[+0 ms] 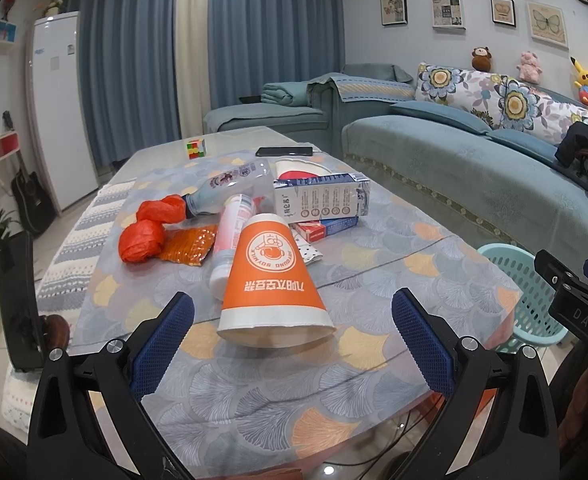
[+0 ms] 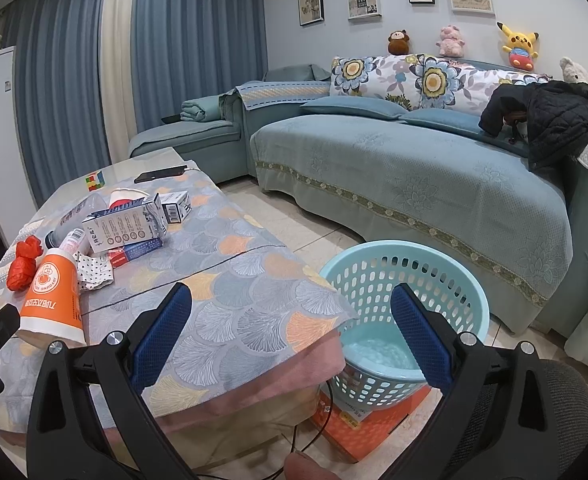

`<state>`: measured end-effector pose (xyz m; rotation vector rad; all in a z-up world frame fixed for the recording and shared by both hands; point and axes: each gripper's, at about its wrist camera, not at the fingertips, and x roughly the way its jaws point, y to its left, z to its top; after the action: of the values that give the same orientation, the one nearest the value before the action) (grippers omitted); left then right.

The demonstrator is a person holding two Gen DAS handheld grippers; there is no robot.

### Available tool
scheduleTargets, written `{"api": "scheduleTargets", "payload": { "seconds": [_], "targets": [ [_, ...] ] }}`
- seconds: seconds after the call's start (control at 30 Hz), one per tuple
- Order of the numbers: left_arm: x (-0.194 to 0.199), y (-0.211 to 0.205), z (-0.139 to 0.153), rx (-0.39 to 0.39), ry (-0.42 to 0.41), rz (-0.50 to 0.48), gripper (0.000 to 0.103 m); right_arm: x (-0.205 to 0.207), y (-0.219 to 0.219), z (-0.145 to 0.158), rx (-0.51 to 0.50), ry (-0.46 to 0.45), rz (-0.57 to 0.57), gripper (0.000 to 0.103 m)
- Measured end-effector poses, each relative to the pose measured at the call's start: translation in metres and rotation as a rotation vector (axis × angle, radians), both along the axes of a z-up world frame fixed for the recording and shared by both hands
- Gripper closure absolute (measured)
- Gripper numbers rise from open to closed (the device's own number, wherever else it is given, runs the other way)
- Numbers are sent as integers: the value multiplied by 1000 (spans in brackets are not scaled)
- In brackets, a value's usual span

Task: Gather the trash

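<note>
An orange paper cup (image 1: 274, 276) lies on its side on the table, mouth toward me; it also shows in the right wrist view (image 2: 52, 300). Behind it lie a pink tube (image 1: 232, 236), a clear bottle (image 1: 230, 190), a white carton (image 1: 319, 200), a red-blue box (image 1: 325, 229), crumpled orange bags (image 1: 146, 232) and a dotted wrapper (image 2: 94, 274). My left gripper (image 1: 294, 316) is open, its fingers on either side of the cup's mouth, just short of it. My right gripper (image 2: 292, 312) is open and empty over the table corner, beside the light-blue basket (image 2: 405, 276).
A phone (image 1: 284, 151) and a puzzle cube (image 1: 196, 149) lie at the table's far end. The basket stands on an orange box (image 2: 369, 428) on the floor between table and sofa (image 2: 413, 184). A cable hangs below the table edge.
</note>
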<state>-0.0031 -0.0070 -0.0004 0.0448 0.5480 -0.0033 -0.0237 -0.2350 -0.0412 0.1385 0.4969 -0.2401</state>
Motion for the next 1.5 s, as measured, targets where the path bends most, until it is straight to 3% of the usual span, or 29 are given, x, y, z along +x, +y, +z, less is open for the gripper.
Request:
{"api": "scheduleTargets", "payload": {
  "seconds": [1.5],
  "targets": [
    [-3,11,-10,1,10,6,7,2,2,-3,0,5,3,8]
  ]
}}
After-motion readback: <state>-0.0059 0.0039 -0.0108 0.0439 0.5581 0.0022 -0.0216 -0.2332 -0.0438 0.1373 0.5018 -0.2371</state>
